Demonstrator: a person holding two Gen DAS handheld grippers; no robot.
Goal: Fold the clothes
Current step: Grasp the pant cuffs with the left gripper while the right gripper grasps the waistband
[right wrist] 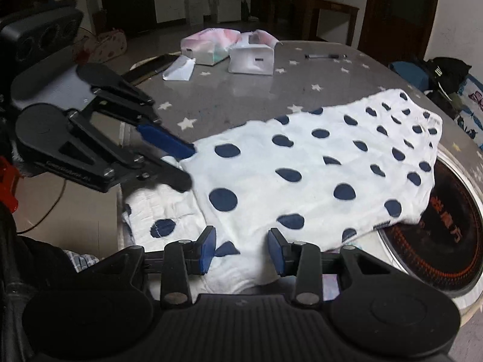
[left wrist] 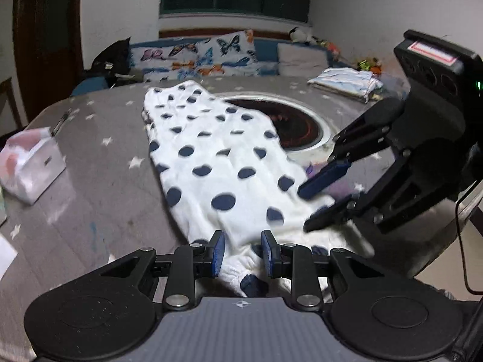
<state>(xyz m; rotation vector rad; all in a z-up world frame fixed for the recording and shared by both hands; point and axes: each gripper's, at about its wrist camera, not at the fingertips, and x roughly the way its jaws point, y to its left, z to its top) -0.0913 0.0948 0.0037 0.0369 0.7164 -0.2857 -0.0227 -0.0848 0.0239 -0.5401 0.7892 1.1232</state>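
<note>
A white garment with dark blue dots (left wrist: 217,150) lies folded lengthwise on the grey star-print table (left wrist: 99,157), one side lying over the round hob. It also shows in the right wrist view (right wrist: 317,166). My left gripper (left wrist: 243,253) is open, its blue pads on either side of the garment's near end. It also shows in the right wrist view (right wrist: 188,166), at the garment's left edge. My right gripper (right wrist: 241,250) is open over the garment's near edge. In the left wrist view my right gripper (left wrist: 308,208) sits at the garment's right corner.
A round black hob with a metal rim (left wrist: 299,123) is sunk in the table. A pile of folded light clothes (left wrist: 347,83) lies far right. Tissue boxes (right wrist: 238,51) and a pen (right wrist: 324,56) sit on the table. A butterfly-print cushion (left wrist: 199,57) lies beyond.
</note>
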